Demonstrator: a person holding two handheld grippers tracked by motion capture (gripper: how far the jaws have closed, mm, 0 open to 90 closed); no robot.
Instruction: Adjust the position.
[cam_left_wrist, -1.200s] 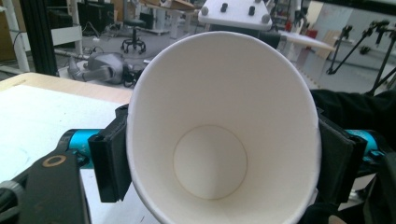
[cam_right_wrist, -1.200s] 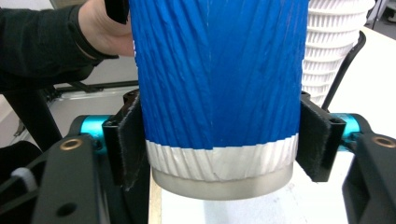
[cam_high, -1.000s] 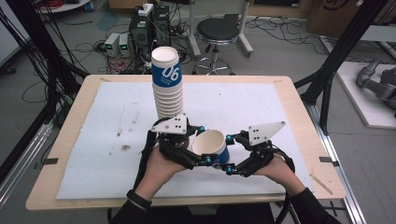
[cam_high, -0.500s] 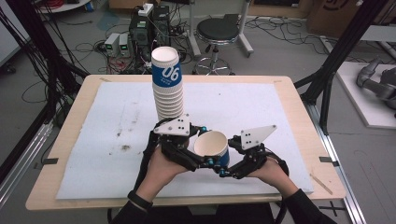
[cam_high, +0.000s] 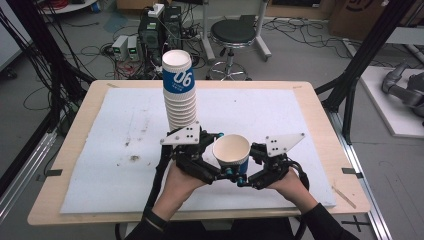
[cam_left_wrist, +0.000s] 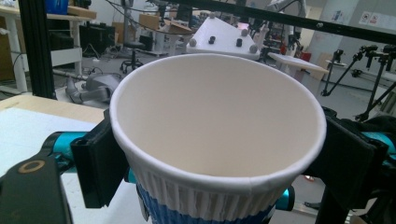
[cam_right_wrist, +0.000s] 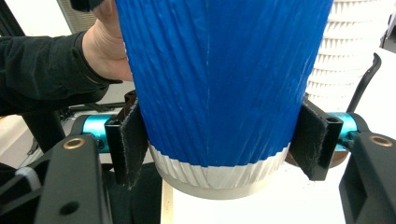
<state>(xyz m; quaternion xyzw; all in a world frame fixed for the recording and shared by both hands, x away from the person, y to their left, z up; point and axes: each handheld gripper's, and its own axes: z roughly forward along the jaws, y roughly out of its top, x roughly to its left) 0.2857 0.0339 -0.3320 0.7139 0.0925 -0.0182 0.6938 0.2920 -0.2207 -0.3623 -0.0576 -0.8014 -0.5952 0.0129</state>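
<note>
Cup (cam_high: 231, 151), a single blue-and-white ribbed paper one, stands upright with its mouth open between the left claw (cam_high: 216, 172) and the right claw (cam_high: 243, 176), near the front edge of the desk (cam_high: 320, 107). Each claw is closed on it, the black jaw pads pressing opposite sides of its wall in both gripper views, the right claw low on the blue band just above the white base. Behind it, a tall stack of cups (cam_high: 179, 95) marked "06" rises from the white mat (cam_high: 280, 112).

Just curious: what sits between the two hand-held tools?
A single paper cup, clamped by both the left tool and right tool, in the high view.
</note>
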